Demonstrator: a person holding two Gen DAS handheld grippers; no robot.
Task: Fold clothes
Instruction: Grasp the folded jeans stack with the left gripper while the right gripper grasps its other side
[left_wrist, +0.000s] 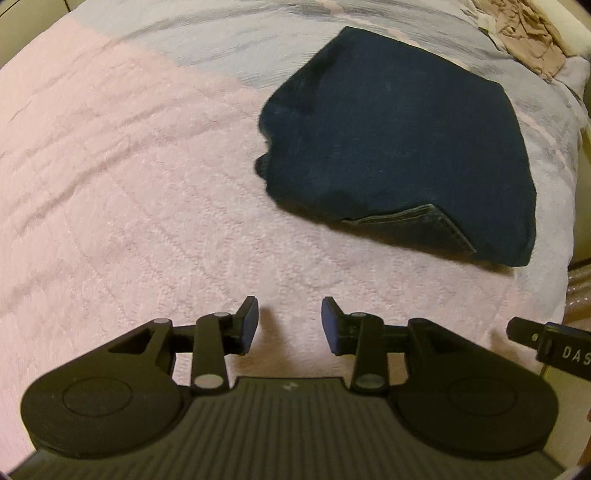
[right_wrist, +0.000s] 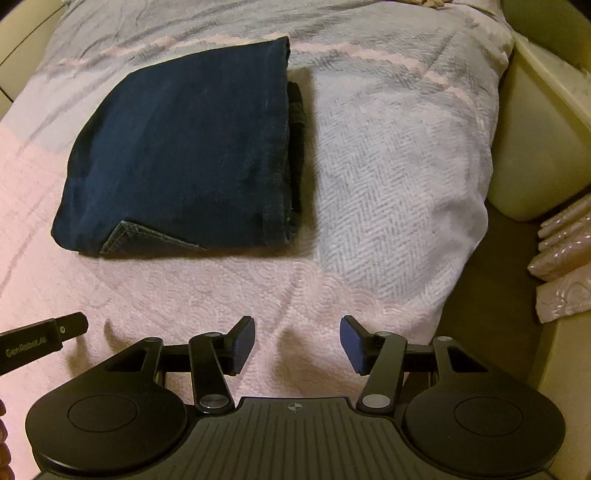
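Observation:
A pair of dark blue jeans (left_wrist: 399, 147) lies folded into a compact stack on the bed, a stitched hem corner showing at its near edge. It also shows in the right wrist view (right_wrist: 184, 158), ahead and to the left. My left gripper (left_wrist: 290, 323) is open and empty, above the pink blanket, short of the jeans. My right gripper (right_wrist: 297, 343) is open and empty, near the bed's front edge, short of the jeans. Each gripper's side pokes into the other's view.
The bed carries a pink blanket (left_wrist: 110, 184) and a grey herringbone one (right_wrist: 388, 166). Crumpled beige clothes (left_wrist: 524, 33) lie at the far right corner. A cream tub (right_wrist: 535, 140) and pink padded items (right_wrist: 565, 266) stand right of the bed.

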